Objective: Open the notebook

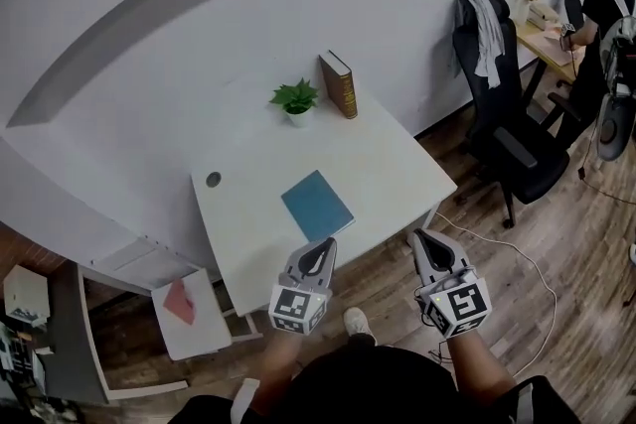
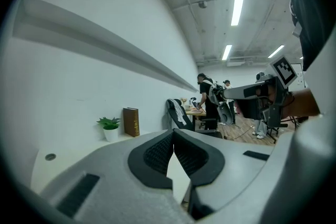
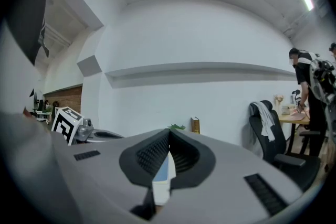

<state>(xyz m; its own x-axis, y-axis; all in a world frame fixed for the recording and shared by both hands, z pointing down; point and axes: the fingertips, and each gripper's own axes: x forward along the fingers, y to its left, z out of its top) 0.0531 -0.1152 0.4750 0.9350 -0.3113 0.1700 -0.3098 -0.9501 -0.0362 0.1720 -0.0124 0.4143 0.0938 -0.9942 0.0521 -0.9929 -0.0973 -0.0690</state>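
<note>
- At the table's near edge: left gripper (image 1: 321, 245) & right gripper (image 1: 417, 236) are held side by side, both w/ jaws closed, nothing gripped.
- Just beyond: 1 blue notebook (image 1: 317, 205) is laid flat & closed nr the front edge of the white table (image 1: 397, 164), w/ open tabletop round it.
- At the back by the wall: 1 plant (image 1: 295, 99) & 1 brown book (image 1: 339, 84) are stood upright.
- To the right: wood floor (image 1: 397, 263) is seen, then 1 black chair (image 1: 507, 144), well apart.

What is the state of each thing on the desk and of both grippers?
Notebook: closed, lying flat on the white desk.
Brown book: closed, standing upright at the desk's far edge.
Potted plant: upright, beside the brown book.
Left gripper: shut, empty.
Right gripper: shut, empty.
</note>
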